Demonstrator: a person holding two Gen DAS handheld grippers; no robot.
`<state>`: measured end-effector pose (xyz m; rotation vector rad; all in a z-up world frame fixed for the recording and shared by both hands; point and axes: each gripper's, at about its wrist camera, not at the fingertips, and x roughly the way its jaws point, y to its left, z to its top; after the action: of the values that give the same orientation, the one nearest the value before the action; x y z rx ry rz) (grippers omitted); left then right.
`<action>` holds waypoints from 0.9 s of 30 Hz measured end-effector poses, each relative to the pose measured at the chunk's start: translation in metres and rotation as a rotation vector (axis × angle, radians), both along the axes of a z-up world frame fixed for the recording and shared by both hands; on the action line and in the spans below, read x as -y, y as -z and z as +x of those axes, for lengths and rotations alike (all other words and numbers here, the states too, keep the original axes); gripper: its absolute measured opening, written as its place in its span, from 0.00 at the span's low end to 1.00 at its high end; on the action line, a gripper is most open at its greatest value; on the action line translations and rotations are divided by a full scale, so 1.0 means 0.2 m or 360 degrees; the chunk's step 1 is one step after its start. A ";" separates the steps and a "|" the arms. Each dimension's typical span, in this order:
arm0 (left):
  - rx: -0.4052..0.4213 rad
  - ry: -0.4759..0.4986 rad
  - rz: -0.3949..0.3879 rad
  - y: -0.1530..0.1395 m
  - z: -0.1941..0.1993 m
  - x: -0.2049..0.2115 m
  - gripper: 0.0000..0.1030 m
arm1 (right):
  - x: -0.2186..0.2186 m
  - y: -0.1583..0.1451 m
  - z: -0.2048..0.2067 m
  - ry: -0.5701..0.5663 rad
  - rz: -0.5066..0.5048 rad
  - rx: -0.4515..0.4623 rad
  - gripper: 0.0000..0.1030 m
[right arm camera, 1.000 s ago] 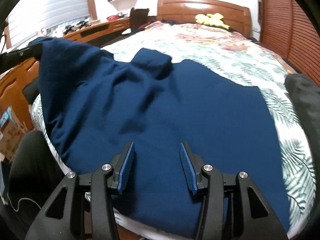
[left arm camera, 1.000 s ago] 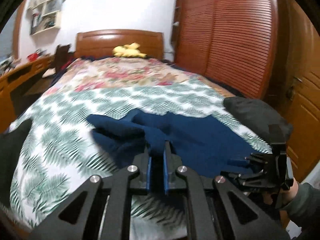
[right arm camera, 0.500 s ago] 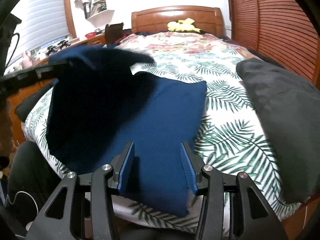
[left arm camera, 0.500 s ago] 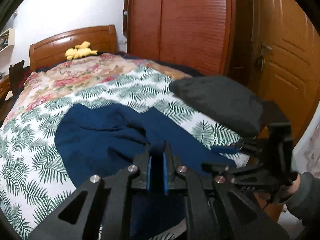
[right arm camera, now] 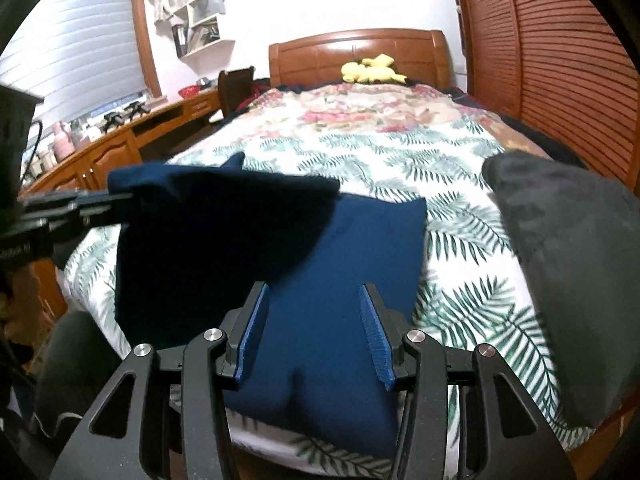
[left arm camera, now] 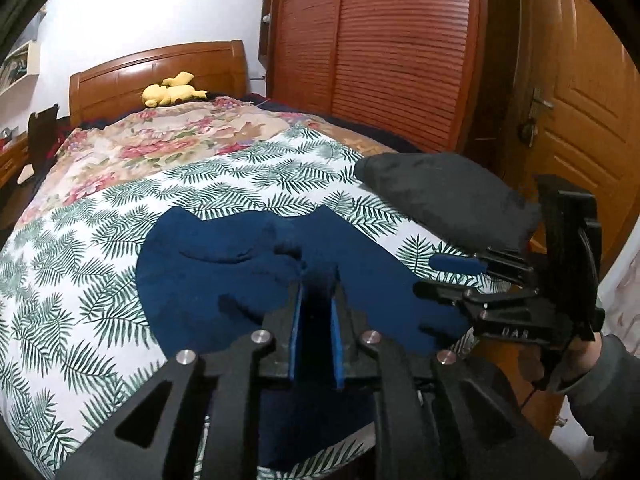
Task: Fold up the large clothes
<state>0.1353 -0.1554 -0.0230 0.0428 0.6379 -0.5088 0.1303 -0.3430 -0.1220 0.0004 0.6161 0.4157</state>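
Observation:
A navy garment (left arm camera: 224,276) lies near the foot of the bed on the palm-leaf sheet (left arm camera: 80,264). My left gripper (left arm camera: 316,300) has a fold of it between its fingers and the jaws are opening. In the right wrist view that left gripper (right arm camera: 96,204) comes in from the left and holds a flap of the navy garment (right arm camera: 320,300) lifted over the rest. My right gripper (right arm camera: 314,332) hovers open above the garment's near edge with nothing pinched. In the left wrist view the right gripper (left arm camera: 444,278) is at the garment's right edge, held by a hand (left arm camera: 580,360).
A dark grey bundle of cloth (right arm camera: 568,260) lies on the bed's right side, beside the garment. A yellow plush toy (right arm camera: 372,68) sits by the wooden headboard. A louvred wardrobe (left arm camera: 400,60) and door stand to the right; a wooden desk (right arm camera: 120,148) runs along the left.
My left gripper has carried the garment's flap across to the right, over the rest, and its fingers have parted a little. The right gripper has drawn back and up, still open.

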 end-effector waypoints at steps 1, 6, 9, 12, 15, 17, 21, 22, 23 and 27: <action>0.0011 -0.0002 -0.0009 -0.01 -0.01 -0.03 0.11 | -0.01 -0.02 0.01 -0.0001 0.0006 0.0008 0.46; 0.0019 -0.0023 -0.0043 -0.05 -0.06 -0.20 0.13 | -0.09 -0.10 0.05 -0.0021 0.0076 0.0040 0.46; 0.0017 -0.0012 -0.0036 -0.03 -0.06 -0.24 0.13 | -0.16 -0.16 0.08 -0.0059 0.0136 0.0051 0.46; -0.0056 -0.0011 -0.0063 0.03 -0.03 -0.28 0.13 | -0.26 -0.22 0.10 -0.0068 0.0104 0.0106 0.46; -0.0075 -0.0023 -0.0091 0.06 -0.03 -0.34 0.13 | -0.36 -0.28 0.16 -0.0105 0.0054 0.0121 0.47; -0.0087 -0.0033 -0.0110 0.07 -0.04 -0.37 0.13 | -0.43 -0.30 0.19 -0.0121 0.0007 0.0137 0.47; -0.0105 -0.0048 -0.0119 0.10 -0.04 -0.41 0.13 | -0.51 -0.31 0.24 -0.0187 0.0032 0.0110 0.48; -0.0112 -0.0055 -0.0116 0.11 -0.04 -0.42 0.13 | -0.53 -0.31 0.25 -0.0218 0.0048 0.0095 0.48; -0.0117 -0.0061 -0.0112 0.11 -0.04 -0.43 0.13 | -0.55 -0.30 0.26 -0.0235 0.0049 0.0084 0.48; -0.0126 -0.0082 -0.0120 0.11 -0.07 -0.50 0.13 | -0.64 -0.28 0.27 -0.0285 0.0016 0.0056 0.48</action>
<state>0.1203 -0.0563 -0.0441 -0.0654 0.6948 -0.4860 0.1838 -0.2142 -0.0651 -0.0531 0.5814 0.5912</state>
